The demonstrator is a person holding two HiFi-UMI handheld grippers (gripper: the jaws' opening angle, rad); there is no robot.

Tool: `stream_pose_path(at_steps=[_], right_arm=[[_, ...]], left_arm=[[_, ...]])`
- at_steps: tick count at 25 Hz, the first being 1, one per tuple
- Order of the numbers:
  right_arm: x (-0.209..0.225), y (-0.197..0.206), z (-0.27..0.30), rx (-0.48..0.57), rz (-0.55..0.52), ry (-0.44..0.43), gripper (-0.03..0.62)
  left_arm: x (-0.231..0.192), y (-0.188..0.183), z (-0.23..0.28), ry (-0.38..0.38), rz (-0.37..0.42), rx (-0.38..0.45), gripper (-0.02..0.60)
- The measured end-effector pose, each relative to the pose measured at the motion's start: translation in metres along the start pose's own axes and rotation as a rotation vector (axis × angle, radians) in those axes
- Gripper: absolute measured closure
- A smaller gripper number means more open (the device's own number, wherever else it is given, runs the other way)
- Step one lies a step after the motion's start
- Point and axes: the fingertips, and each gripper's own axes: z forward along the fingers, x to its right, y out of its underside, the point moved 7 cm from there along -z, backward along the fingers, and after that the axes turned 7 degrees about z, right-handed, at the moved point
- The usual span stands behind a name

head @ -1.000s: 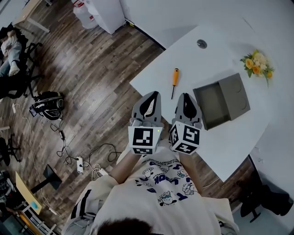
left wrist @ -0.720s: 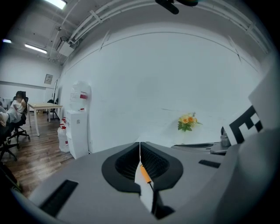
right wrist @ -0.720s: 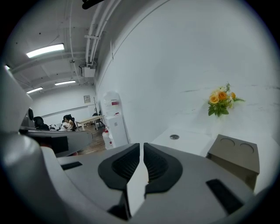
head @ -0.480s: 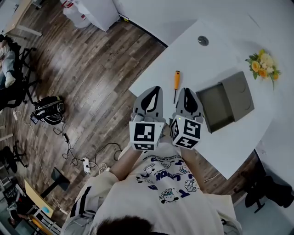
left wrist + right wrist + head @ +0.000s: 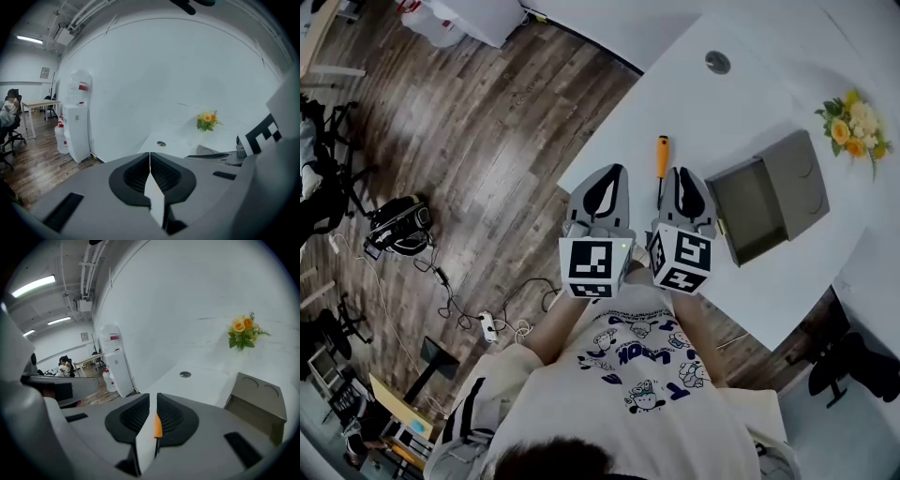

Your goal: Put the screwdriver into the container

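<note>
Room, head view: wood floor (image 5: 487,141) with cables lies left of the jaws; a white table (image 5: 750,103) spreads ahead of them.
Change, head view: against a second ago, both grippers have crept forward. The right gripper (image 5: 682,174) now sits alongside the shaft of the screwdriver (image 5: 661,156), which lies flat just left of its jaws. This looks like an approach, with no grasp yet.
Container, head view: the grey container (image 5: 769,197) is open, looks empty and sits right of the right jaws, with flowers (image 5: 855,127) beyond.
Left gripper view: the left gripper (image 5: 150,157) has its jaws clenched on nothing. The table edge and a water dispenser (image 5: 77,117) are ahead.
Right gripper view: the jaws are pressed together and empty. The screwdriver's orange handle shows through their slit, ahead on the table.
</note>
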Motion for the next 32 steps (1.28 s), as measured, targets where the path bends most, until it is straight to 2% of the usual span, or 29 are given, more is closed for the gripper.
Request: stream_pose_path(at_steps=[9,13,20,32], right_arm=[[0.008,0.011,0.027,-0.065,0.006,0.025,0.546],[0.01,0.018,0.038,-0.109,0.02,0.023,0.497],[0.016,0.031,0.054,-0.172,0.027,0.045,0.477],[0.02,0.047,0.079,-0.238,0.034,0.051,0.457]], left_arm=[[-0.005,0.011,0.028,0.037,-0.02,-0.065,0.565],[-0.006,0.022,0.037,0.047,-0.036,-0.101,0.565],[-0.006,0.031,0.053,0.072,-0.043,-0.141,0.565],[-0.016,0.051,0.065,0.053,-0.072,-0.2,0.565]])
